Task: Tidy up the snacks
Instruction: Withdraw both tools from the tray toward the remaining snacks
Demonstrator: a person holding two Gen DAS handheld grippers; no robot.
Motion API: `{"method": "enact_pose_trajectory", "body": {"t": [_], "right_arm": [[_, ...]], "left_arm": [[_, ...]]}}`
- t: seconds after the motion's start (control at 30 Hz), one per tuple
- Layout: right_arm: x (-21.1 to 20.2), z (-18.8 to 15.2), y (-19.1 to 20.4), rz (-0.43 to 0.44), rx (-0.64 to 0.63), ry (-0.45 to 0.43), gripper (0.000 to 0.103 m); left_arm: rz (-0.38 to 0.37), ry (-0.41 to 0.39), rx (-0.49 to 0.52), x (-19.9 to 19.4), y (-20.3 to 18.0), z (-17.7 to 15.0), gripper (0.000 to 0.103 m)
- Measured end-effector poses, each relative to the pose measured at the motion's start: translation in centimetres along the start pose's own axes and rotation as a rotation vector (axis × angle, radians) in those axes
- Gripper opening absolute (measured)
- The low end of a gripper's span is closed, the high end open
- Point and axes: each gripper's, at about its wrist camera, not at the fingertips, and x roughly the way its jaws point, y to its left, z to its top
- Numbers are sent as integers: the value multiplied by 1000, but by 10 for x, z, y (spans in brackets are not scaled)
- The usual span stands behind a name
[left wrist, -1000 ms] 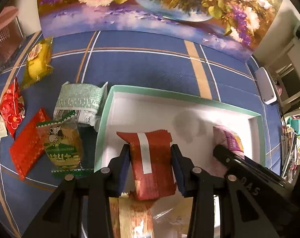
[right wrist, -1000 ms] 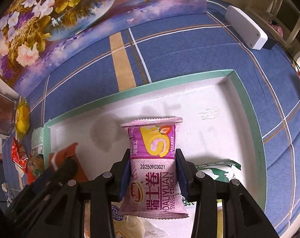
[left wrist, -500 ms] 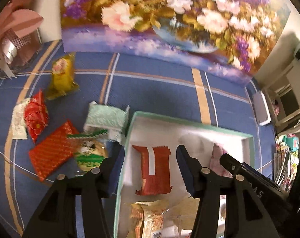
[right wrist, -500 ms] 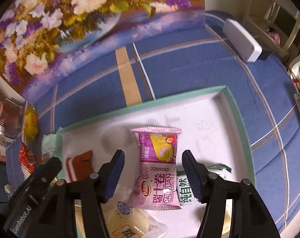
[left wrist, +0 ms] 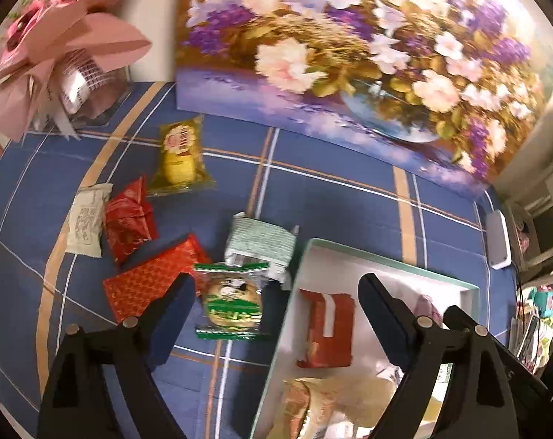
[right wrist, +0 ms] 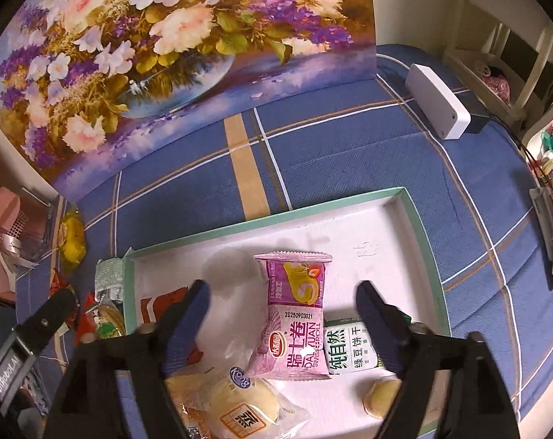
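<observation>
A white tray with a green rim (left wrist: 386,260) (right wrist: 419,226) lies on the blue cloth. In it lie a red packet (left wrist: 329,327), a pink Swiss roll packet (right wrist: 294,311), a green-and-white biscuit packet (right wrist: 349,344) and a clear-wrapped bun (right wrist: 236,406). My left gripper (left wrist: 276,292) is open and empty above the tray's left rim and a green cartoon packet (left wrist: 232,303). My right gripper (right wrist: 282,292) is open and empty above the pink packet. On the cloth left of the tray lie a pale green packet (left wrist: 262,245), a red patterned packet (left wrist: 152,281), a red foil packet (left wrist: 128,219), a yellow packet (left wrist: 179,157) and a white sachet (left wrist: 86,219).
A flower painting (left wrist: 349,44) (right wrist: 166,44) stands along the back. A pink bouquet (left wrist: 49,36) sits at the back left. A white box (right wrist: 437,102) lies at the back right. Shelves with clutter (right wrist: 514,36) stand beyond the right edge.
Both grippers have opened, let go of the red packet and the pink packet in the tray, and pulled back and up. The left gripper has swung left toward the loose packets.
</observation>
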Motion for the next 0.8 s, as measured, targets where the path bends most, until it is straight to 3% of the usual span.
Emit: {"method": "enact_pose_trajectory", "body": {"t": [0.1,0.4,0.6,0.8], "right_arm": [[0,0,1,1,-2,-17,103],[0,-1,4,2,-3,-21,103],[-3,-6,26,24,-37,-19,103],[-5,-16,74,68,-142,-4,103]], "left_arm": [[29,-3,-24,4,9,1,94],[68,-13,-79,3,39,5,96],[194,-14,-97,-5,75,8,96],[348,-11,-137,-15,124,10,96]]}}
